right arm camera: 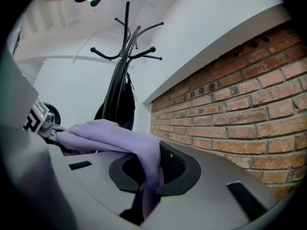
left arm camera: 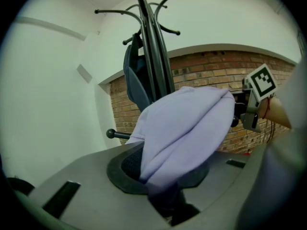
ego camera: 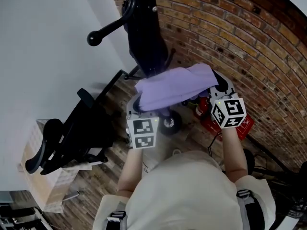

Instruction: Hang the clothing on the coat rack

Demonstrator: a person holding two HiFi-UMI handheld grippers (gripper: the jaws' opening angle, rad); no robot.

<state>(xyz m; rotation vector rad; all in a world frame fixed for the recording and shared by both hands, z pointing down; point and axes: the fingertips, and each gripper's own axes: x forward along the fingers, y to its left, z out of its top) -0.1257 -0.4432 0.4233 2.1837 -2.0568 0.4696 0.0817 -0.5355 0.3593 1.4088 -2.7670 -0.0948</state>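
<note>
Both forearms are stretched forward from the body. The left gripper (left arm camera: 164, 198) is kept slightly nearer than the right gripper (right arm camera: 143, 198). Each pair of jaws is pressed narrowly on one end of the clothing (ego camera: 175, 87), a soft lilac fabric with smooth folds, which is held stretched between the two grippers. Just behind it stands the coat rack (ego camera: 144, 37), black, with curved thin arms ending in round knobs; a dark garment (left arm camera: 135, 80) is hung on it. Farther back, a rough red brick wall (ego camera: 249, 42) is seen.
</note>
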